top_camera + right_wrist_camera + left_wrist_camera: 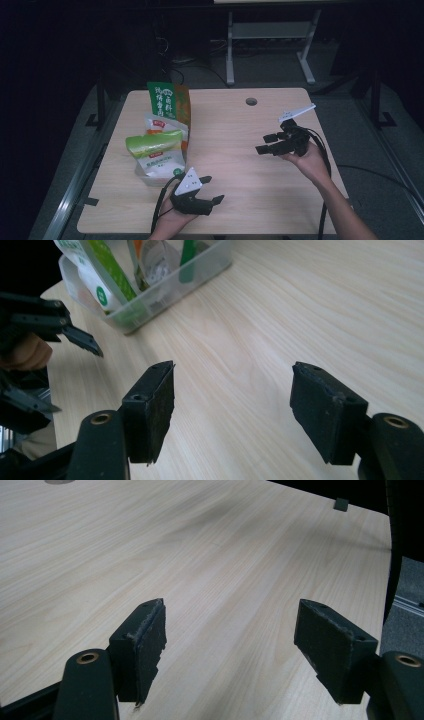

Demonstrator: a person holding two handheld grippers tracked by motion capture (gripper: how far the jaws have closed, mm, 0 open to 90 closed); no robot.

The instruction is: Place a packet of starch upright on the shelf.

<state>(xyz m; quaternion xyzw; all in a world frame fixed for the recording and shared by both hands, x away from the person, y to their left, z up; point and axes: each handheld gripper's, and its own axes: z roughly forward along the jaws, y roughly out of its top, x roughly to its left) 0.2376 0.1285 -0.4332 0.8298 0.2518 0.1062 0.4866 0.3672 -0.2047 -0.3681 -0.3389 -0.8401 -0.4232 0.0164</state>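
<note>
Hovering wide, empty: left gripper (214, 189), right gripper (264, 143). Pause between steps, likely; next: right reaches clear bin (150, 179) of packets (156, 150).

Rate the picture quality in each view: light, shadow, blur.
High view: dim, with dark surroundings and the table lit; print on the packets is too small to read. Left gripper view: bright, even light, sharp wood grain, a soft shadow band across the table. Right gripper view: sharp near the pads, the clear bin slightly soft.

print: Chinese characters on tall green packet (162, 98); unreadable | white pouch (157, 150): label too small
</note>
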